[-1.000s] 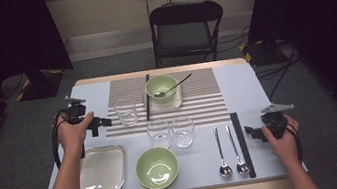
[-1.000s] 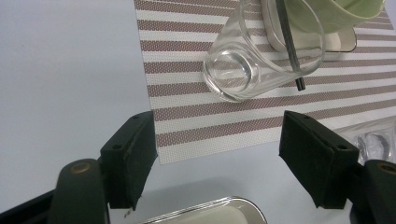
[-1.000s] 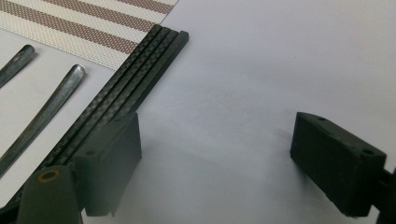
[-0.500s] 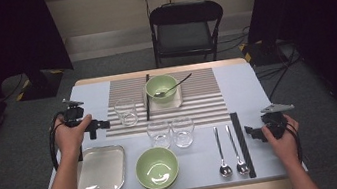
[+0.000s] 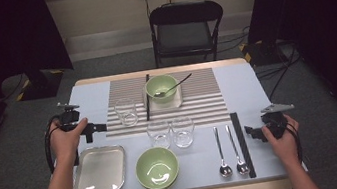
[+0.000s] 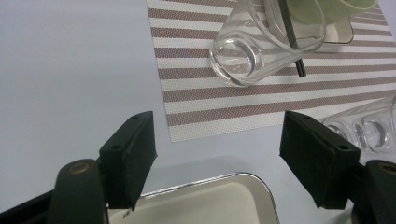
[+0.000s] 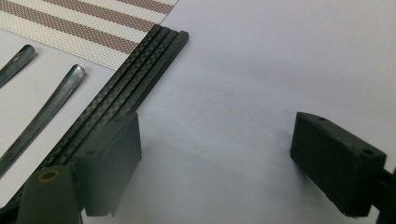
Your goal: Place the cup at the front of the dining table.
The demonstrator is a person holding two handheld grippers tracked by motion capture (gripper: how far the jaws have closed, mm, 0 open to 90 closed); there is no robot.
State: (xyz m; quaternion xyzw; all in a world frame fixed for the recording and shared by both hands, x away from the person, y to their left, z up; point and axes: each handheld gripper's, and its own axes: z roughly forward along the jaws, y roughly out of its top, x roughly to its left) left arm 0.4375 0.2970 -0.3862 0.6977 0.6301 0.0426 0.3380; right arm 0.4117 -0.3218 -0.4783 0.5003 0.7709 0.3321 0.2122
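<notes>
Polished steel shows nearest to me: the tray (image 5: pixel 99 170) lies at the lower left of the high view, on the pale blue table (image 5: pixel 91 101), its rim bright and its flat bottom bare. In the left gripper view its rounded corner (image 6: pixel 219 198) sits at the bottom edge, between my two black jaws. My left gripper (image 5: pixel 92 129) hovers just beyond the tray's far edge, jaws spread wide with nothing between them. My left hand (image 5: pixel 66 140) wraps the handle, forearm running up from the bottom of the frame, and the jaws point toward the middle of the picture.

At the lower right, my right gripper (image 5: pixel 254 132) rests low over the table, also wide open and holding nothing. The black chopsticks (image 7: pixel 135 81) lie just beside its left jaw in the right gripper view, with two spoons (image 5: pixel 229 150) beyond them toward that view's left edge.

Between the tray and the spoons stands a green bowl (image 5: pixel 157 168). Farther up, two glasses (image 5: pixel 171 133) stand side by side in the middle. Beyond them the striped placemat (image 5: pixel 202 97) carries a third glass (image 5: pixel 126 112), clear and upright, which appears at the top of the left gripper view (image 6: pixel 243 51), and a second green bowl (image 5: pixel 161 87) with a utensil leaning in it.
</notes>
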